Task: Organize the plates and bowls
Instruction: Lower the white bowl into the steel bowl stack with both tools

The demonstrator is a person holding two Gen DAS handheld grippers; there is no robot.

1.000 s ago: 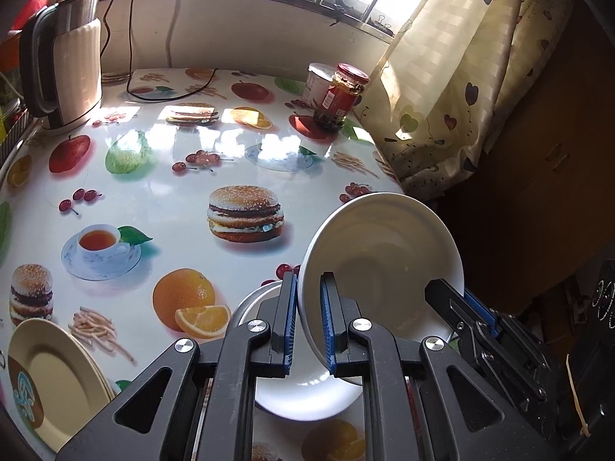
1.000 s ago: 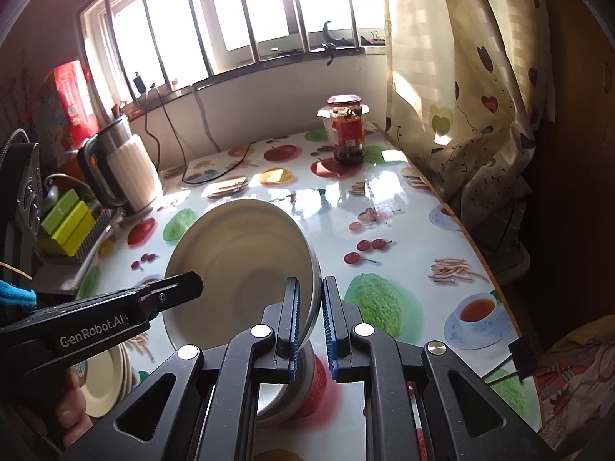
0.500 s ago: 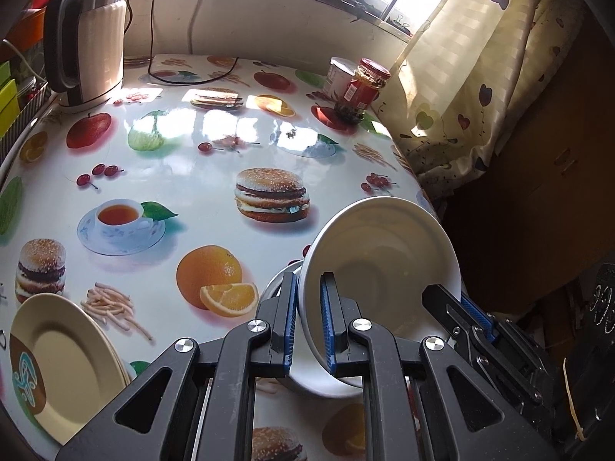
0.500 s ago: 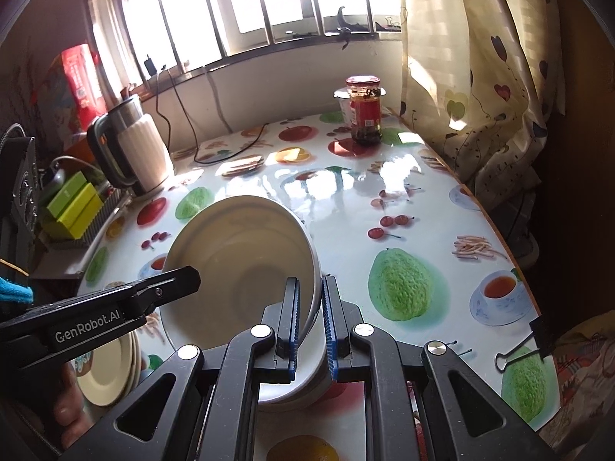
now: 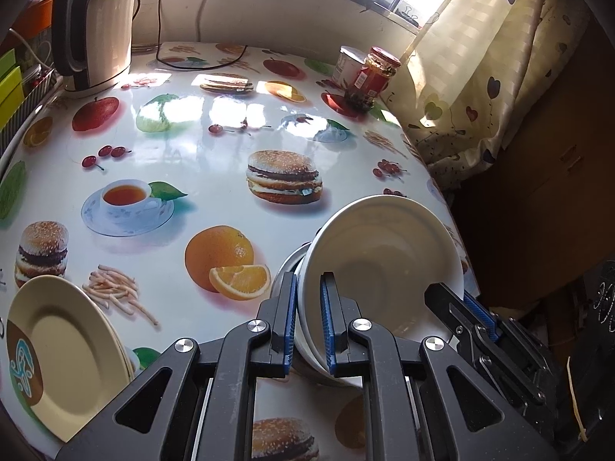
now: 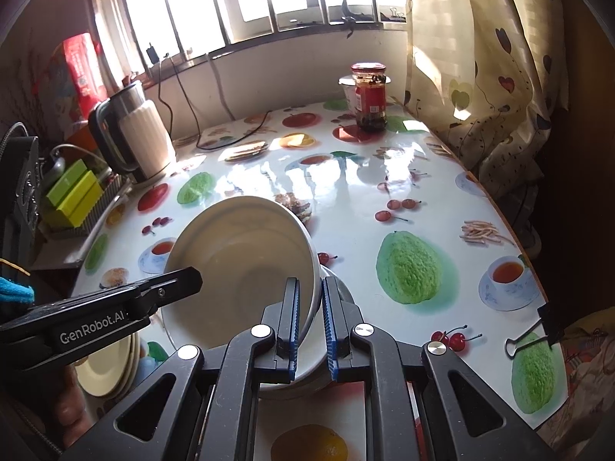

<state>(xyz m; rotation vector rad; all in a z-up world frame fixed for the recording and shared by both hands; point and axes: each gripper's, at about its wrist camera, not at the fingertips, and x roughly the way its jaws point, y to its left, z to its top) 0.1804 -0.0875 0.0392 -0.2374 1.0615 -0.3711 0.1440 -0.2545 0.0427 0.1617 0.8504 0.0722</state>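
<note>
A white bowl (image 5: pixel 380 265) (image 6: pixel 238 253) hangs tilted, its inside facing the cameras, held by both grippers on opposite rims. My left gripper (image 5: pixel 307 284) is shut on its left rim and shows as a black arm (image 6: pixel 173 284) in the right wrist view. On the right rim my right gripper (image 6: pixel 310 288) is shut too, and its tip (image 5: pixel 457 303) shows in the left wrist view. Directly under the held bowl sits a second white bowl (image 5: pixel 284 269) (image 6: pixel 296 378) on the table; whether they touch I cannot tell. A stack of cream plates (image 5: pixel 65 345) (image 6: pixel 103 372) lies at the near left.
The round table (image 5: pixel 192 134) has a glossy fruit-and-burger print cloth. At the back stand an electric kettle (image 5: pixel 96 27) (image 6: pixel 134 130) with its cable and a red-lidded jar (image 5: pixel 369 77) (image 6: pixel 371 96). A curtain (image 6: pixel 480 77) hangs along the right edge. A binder clip (image 6: pixel 534 334) grips the cloth's edge.
Both grippers have sunk a little with the white bowl between them, bringing it lower over the second bowl. The grip on both rims is unchanged.
</note>
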